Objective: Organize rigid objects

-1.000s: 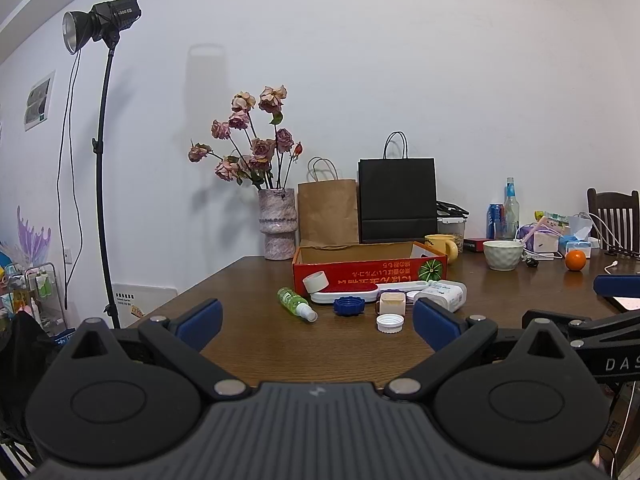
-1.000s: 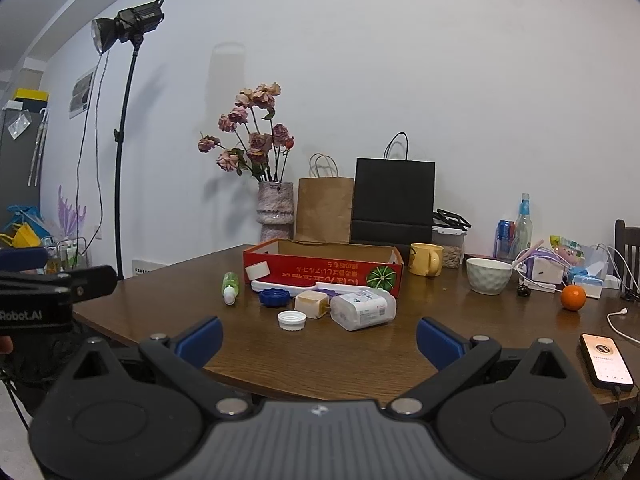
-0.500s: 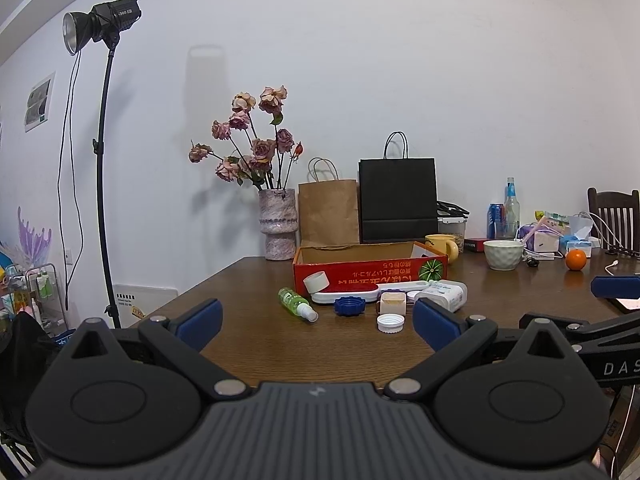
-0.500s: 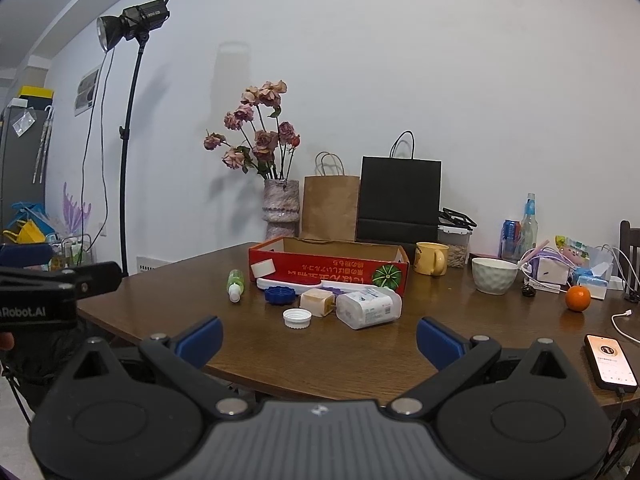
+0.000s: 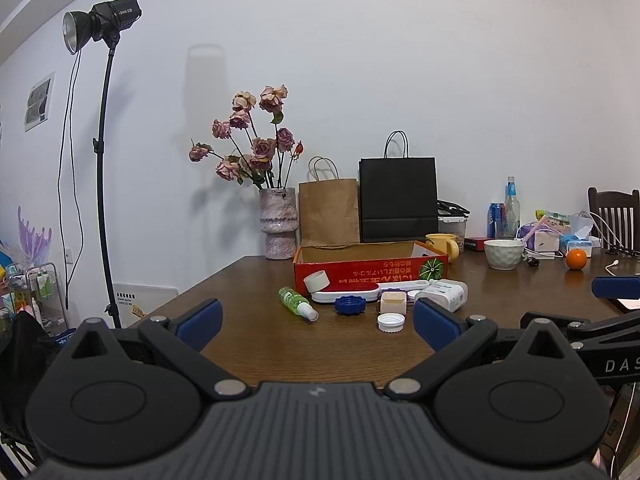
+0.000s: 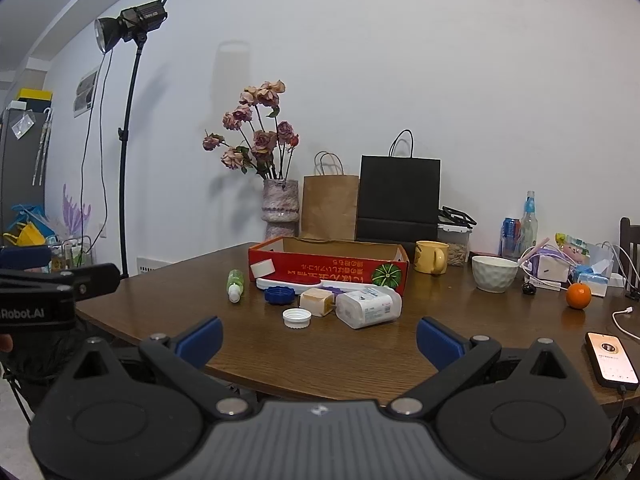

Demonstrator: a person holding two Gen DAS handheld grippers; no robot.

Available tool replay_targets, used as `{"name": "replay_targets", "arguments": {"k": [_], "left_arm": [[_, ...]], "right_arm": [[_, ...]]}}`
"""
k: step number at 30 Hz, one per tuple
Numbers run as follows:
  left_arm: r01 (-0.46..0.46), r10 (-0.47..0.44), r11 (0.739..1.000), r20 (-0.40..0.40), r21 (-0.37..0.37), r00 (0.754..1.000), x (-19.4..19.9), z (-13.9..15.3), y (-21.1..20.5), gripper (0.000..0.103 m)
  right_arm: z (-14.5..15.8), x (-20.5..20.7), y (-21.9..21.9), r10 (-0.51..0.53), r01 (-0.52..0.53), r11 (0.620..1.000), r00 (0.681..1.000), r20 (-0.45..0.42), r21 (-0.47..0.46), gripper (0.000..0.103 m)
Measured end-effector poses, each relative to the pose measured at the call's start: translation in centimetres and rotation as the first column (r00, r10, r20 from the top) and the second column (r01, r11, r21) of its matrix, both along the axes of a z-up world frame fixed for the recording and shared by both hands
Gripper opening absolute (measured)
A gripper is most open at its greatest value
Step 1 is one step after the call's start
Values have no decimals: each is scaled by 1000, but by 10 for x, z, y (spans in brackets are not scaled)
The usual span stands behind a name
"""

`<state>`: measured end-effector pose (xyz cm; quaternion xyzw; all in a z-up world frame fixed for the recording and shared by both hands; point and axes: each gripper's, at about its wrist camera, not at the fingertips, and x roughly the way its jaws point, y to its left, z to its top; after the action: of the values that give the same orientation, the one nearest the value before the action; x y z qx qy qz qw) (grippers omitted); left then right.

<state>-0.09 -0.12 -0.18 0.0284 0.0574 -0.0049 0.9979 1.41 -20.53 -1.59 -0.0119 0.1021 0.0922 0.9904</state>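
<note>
Both tongs, left tongs and right tongs, hang spread and empty short of the brown wooden desk, where small lids and bottles cluster before the red cardboard box, its inside hidden.

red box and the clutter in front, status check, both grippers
Left gripper open, empty. Right gripper open, empty. Red box empty; green bottle, caps on table. Path clear.
</note>
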Motion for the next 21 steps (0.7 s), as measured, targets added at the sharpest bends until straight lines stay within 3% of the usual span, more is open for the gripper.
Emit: {"name": "replay_targets", "arguments": {"k": [21], "left_arm": [[3,-3,1000,-6,-1,1000,1,-3,0,103]], "right_arm": [[-1,-1,2,5,-5,1000,1000,-5,-3,103]]}}
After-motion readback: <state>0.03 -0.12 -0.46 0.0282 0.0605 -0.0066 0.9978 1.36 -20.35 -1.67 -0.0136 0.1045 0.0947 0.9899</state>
